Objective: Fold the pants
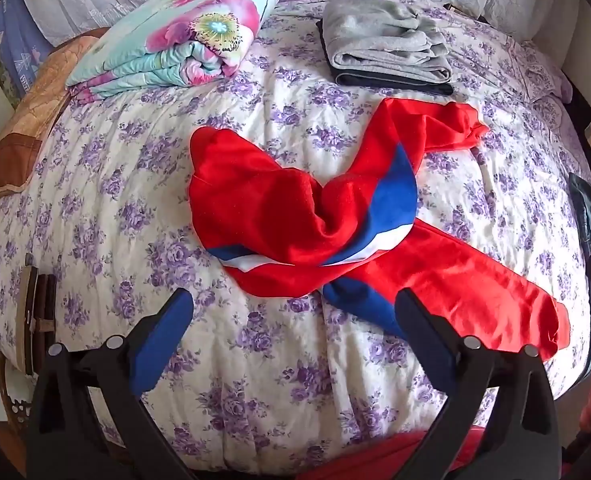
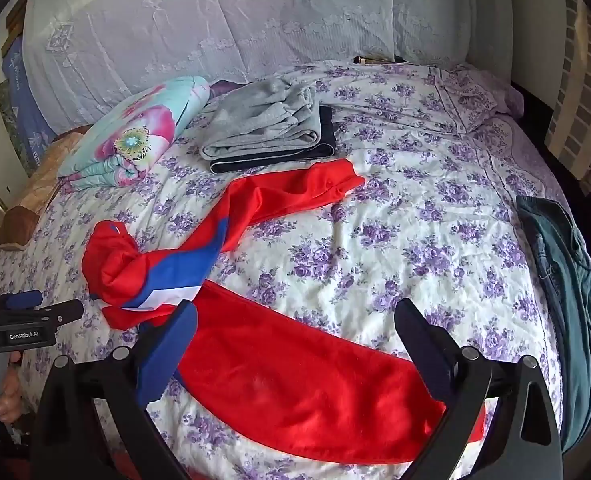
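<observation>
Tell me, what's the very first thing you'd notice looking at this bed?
The bright red pants with blue and white stripes jump out, lying crumpled and twisted in the middle of the purple-flowered quilt. Behind them, toward the headboard, sit a folded grey garment on something dark and a folded turquoise blanket with big pink flowers. Both the left gripper and the right gripper hover open above the pants.

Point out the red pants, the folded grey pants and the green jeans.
red pants (image 2: 295, 392): right wrist view, near leg.
folded grey pants (image 1: 383, 44): left wrist view, top layer of the stack.
green jeans (image 2: 567, 280): right wrist view, middle of the fabric.
</observation>
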Available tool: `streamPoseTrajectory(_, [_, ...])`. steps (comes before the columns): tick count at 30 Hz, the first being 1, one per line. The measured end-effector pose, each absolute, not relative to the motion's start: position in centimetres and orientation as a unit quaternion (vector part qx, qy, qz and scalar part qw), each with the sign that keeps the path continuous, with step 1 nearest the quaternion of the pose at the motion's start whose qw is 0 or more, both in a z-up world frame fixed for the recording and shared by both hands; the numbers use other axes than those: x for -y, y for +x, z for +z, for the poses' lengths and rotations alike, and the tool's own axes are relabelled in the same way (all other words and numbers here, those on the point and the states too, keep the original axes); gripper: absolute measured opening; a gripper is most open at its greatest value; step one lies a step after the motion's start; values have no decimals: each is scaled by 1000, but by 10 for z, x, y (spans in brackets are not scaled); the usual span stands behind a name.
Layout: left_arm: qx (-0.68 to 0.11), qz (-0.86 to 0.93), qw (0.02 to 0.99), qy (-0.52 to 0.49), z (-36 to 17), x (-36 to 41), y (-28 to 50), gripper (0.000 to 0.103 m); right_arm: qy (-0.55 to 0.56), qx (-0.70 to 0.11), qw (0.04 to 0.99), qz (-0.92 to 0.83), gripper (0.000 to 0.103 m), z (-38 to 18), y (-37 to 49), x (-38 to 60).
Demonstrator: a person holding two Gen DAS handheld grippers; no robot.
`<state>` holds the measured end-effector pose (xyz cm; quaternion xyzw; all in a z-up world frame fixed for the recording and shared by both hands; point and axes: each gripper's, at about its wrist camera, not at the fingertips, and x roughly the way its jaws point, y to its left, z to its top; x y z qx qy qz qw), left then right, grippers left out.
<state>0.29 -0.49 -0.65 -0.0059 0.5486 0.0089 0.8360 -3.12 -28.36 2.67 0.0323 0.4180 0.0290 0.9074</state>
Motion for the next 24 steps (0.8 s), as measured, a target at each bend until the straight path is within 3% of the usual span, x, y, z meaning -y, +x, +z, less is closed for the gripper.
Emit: streamPoseTrajectory(24, [-544,10,839,19,-4,12,4,98,35,-420,906,25,99,21,-30,284])
